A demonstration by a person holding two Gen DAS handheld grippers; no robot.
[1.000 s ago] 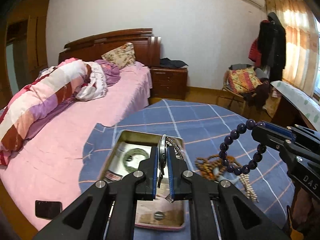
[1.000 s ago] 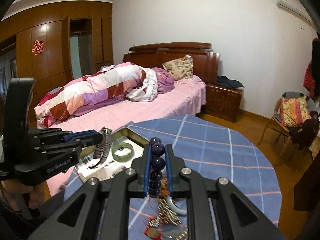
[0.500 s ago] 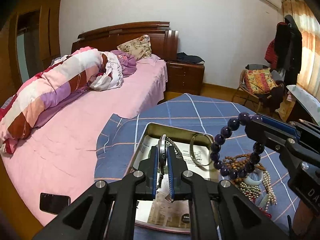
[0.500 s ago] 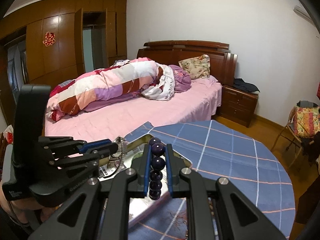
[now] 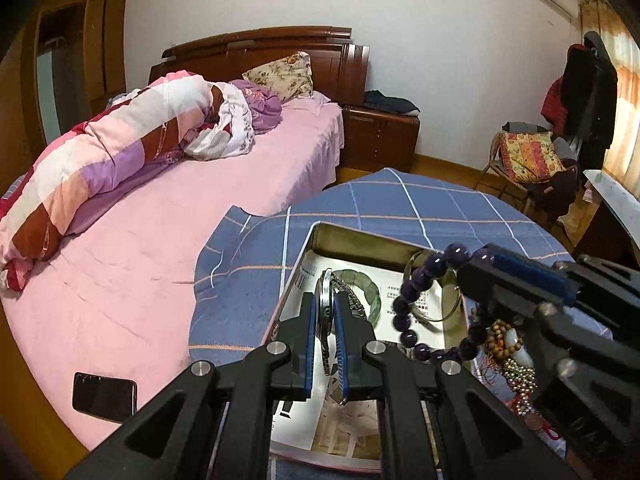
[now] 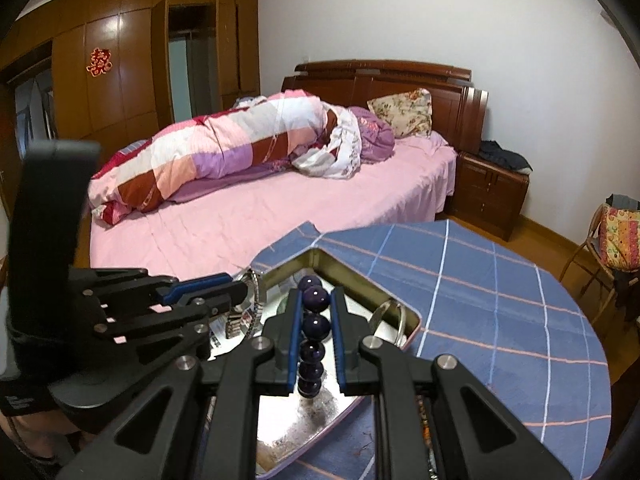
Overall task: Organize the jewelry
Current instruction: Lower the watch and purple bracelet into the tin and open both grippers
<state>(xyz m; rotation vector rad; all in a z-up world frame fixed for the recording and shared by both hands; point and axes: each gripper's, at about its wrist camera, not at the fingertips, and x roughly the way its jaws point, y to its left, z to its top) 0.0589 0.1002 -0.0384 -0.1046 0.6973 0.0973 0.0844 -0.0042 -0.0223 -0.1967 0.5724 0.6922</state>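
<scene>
My left gripper is shut on a silver metal watch and holds it above the open metal tin on the blue checked table. My right gripper is shut on a dark purple bead bracelet, which hangs over the tin; the bracelet also shows in the left wrist view. A green jade bangle and a thin metal bangle lie in the tin. The left gripper with the watch shows at the left of the right wrist view.
A heap of bead strings and chains lies on the blue cloth right of the tin. A pink bed with a rolled quilt borders the table on the left, with a black phone on it. A chair stands at the back right.
Both grippers have moved left with their jewelry and now hang over the tin. The tin and its bangles look larger and closer in both views.
</scene>
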